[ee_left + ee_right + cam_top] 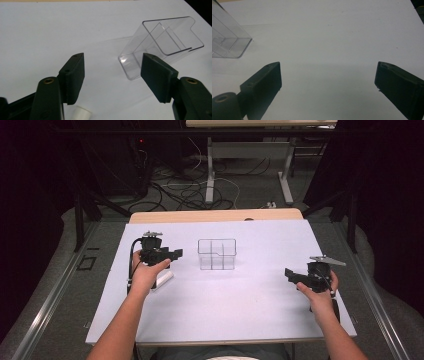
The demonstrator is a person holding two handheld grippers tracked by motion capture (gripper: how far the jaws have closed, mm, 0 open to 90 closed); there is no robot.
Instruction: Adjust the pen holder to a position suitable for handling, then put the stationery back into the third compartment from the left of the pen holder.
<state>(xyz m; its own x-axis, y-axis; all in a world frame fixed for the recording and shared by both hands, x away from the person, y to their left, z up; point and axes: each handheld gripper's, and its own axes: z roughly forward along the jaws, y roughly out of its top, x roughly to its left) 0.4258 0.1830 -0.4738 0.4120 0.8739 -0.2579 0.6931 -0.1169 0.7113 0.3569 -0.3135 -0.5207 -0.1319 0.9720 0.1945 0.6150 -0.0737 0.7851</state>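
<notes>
Bench [225, 310] surface is a white sheet, and a clear plastic container [216, 254] with inner dividers stands on it a little beyond the middle, between the two hands. Left hand-held gripper [176, 253] is held just above the sheet to the container's left, its black jaws pointing toward the container; in the left gripper view [112, 75] those jaws stand spread apart with nothing between them, and the clear container [160, 45] lies ahead and slightly to one side of the gap. A small white cylinder-like piece [162, 281] lies on the sheet just below the left hand [146, 274], and its end shows at the bottom of the left gripper view [81, 113]. Right hand-held gripper [290, 275] sits well apart from the container, near the sheet's right edge, with the right hand [320, 292] around it; in the right gripper view [328, 82] its jaws are wide apart over bare white sheet, with a corner of the container [229, 40] at the upper left.
</notes>
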